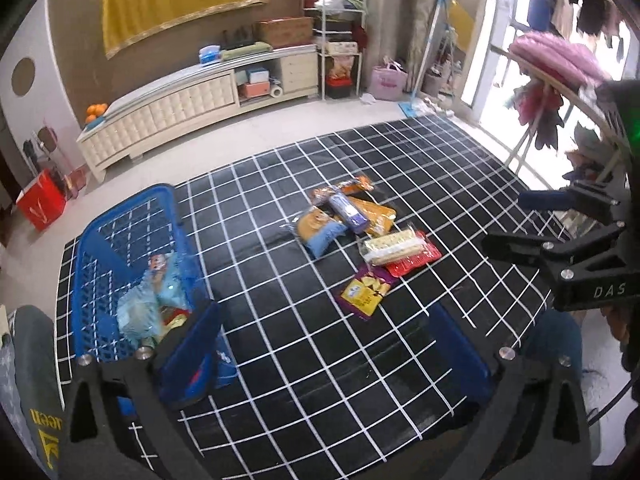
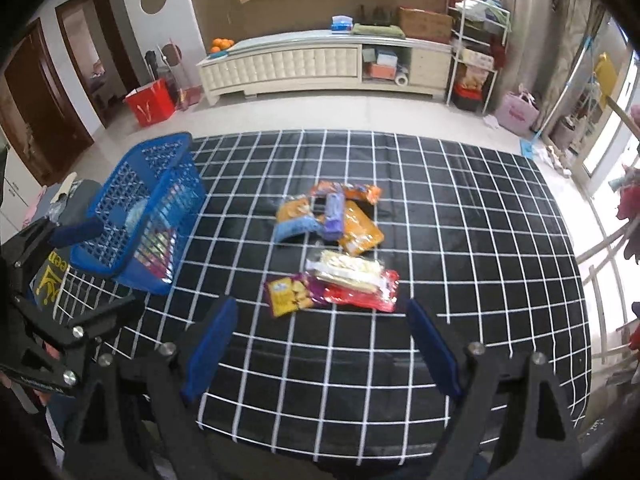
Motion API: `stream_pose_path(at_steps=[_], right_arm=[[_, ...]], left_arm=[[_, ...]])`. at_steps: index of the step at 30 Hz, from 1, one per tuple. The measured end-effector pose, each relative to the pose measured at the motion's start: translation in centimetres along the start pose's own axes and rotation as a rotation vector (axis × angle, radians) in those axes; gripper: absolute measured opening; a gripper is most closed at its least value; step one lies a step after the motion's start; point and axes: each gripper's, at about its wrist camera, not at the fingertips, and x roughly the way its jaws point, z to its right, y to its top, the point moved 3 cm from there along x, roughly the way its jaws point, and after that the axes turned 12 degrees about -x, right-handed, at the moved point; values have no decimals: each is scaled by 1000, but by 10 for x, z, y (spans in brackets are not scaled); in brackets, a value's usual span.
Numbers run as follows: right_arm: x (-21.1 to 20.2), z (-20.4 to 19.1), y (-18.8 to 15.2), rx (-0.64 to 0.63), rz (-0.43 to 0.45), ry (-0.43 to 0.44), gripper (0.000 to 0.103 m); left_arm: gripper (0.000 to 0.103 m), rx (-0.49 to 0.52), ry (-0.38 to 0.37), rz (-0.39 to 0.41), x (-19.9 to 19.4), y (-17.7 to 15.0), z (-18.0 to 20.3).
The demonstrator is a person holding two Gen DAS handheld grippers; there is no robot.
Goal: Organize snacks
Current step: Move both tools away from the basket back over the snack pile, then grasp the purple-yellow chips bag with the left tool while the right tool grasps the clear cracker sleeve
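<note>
Several snack packs lie in a pile mid-table on the black grid cloth: a purple-yellow pack [image 1: 363, 290] [image 2: 290, 293], a red pack [image 1: 416, 258] [image 2: 364, 292] under a pale wafer pack [image 1: 394, 245] [image 2: 346, 270], an orange bag [image 2: 360, 228], a purple roll [image 1: 348, 210] [image 2: 334, 216] and an orange-blue bag [image 1: 320, 230] [image 2: 294, 222]. A blue basket [image 1: 92, 248] [image 2: 120, 200] at the table's left holds light-blue packs [image 1: 160, 292]. My left gripper [image 1: 324, 356] is open and empty beside the basket. My right gripper [image 2: 320, 344] is open and empty, short of the pile.
The table's [image 2: 500, 240] edges run near both grippers. The right gripper shows at the right in the left wrist view [image 1: 560, 236]. A white cabinet [image 2: 320, 60], a red bag [image 2: 150, 102] and a clothes rack [image 1: 560, 80] stand beyond the table.
</note>
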Motion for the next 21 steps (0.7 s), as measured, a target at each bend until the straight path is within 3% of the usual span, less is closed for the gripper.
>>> stream_pose_path(at_steps=[7,10,21], right_arm=[[21,18,-26,1,-33,-27,90],[32,25,-35,0,-54,-45,103],[84,45,-64,49,-107,-37,103]], left_arm=[[103,72,5,-86,38,-15,24],[103,102,11,-116,56,-19,30],[103,128,15,-228,128,-27,34]])
